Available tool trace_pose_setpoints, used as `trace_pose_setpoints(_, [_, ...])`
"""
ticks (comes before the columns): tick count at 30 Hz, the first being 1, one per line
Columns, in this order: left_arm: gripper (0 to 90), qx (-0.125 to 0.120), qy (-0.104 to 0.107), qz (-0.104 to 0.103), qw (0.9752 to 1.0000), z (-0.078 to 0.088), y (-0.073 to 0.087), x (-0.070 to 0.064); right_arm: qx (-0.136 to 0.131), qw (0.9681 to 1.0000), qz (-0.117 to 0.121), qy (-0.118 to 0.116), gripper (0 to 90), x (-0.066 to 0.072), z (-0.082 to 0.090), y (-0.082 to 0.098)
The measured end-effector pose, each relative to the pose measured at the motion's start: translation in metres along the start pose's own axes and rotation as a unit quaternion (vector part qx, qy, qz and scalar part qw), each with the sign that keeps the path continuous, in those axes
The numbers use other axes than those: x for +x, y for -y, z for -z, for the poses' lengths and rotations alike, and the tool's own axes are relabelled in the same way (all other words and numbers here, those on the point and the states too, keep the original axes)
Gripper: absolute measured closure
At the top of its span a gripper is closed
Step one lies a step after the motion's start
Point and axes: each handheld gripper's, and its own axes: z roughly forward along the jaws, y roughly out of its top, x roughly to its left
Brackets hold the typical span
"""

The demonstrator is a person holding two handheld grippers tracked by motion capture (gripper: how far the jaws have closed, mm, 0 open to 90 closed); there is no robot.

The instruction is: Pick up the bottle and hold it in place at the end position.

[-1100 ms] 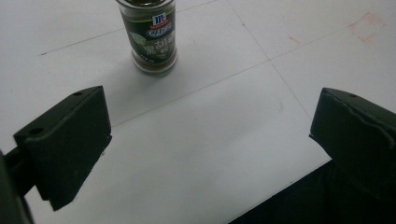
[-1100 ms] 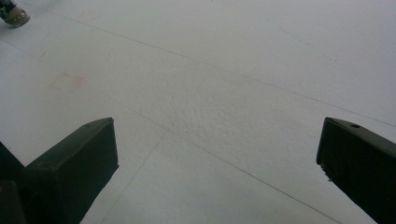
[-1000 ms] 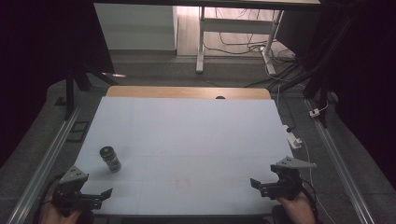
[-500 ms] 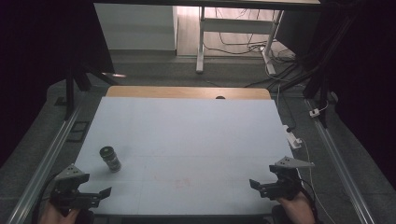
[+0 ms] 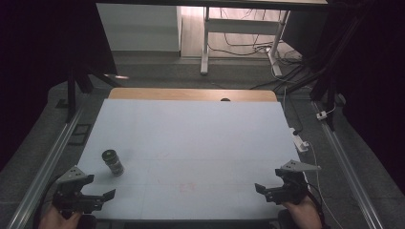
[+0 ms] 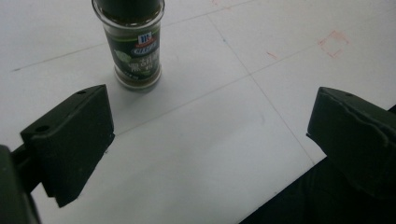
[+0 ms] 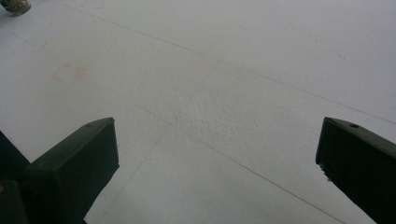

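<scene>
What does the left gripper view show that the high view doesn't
The left gripper view alone shows the spice jar's label print and faint seam lines on the table. The high view alone shows both hands, the right gripper, the floor and cables. Both show the upright jar and the left gripper, open.

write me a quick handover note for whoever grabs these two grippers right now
Left gripper: open, empty, at the near left edge of the pale blue-white table mat, jaws spread wide and aimed toward the jar.
Right gripper: open, empty, at the near right edge, over bare mat.
Small glass spice jar with dark contents and a green label: upright on the mat's left side, just beyond the left gripper, not touched.
Done: nothing gripped yet.
Left: probably close in with the left gripper and grasp the jar.
</scene>
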Motion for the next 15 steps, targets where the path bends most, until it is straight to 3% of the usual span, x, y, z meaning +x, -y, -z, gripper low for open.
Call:
trace_pose_setpoints(8, [1.4, -0.011, -0.014, -0.015, 0.9997, -0.0014, -0.0033, -0.0005, 0.001, 1.0000, 0.001, 0.000, 0.0, -0.0001, 0.0000, -0.0001])
trace_pose_setpoints(15, [1.2, -0.016, -0.020, -0.010, 0.9996, -0.0052, -0.0075, 0.0018, 0.003, 1.0000, 0.003, -0.001, 0.8, 0.0005, -0.0005, -0.0002])
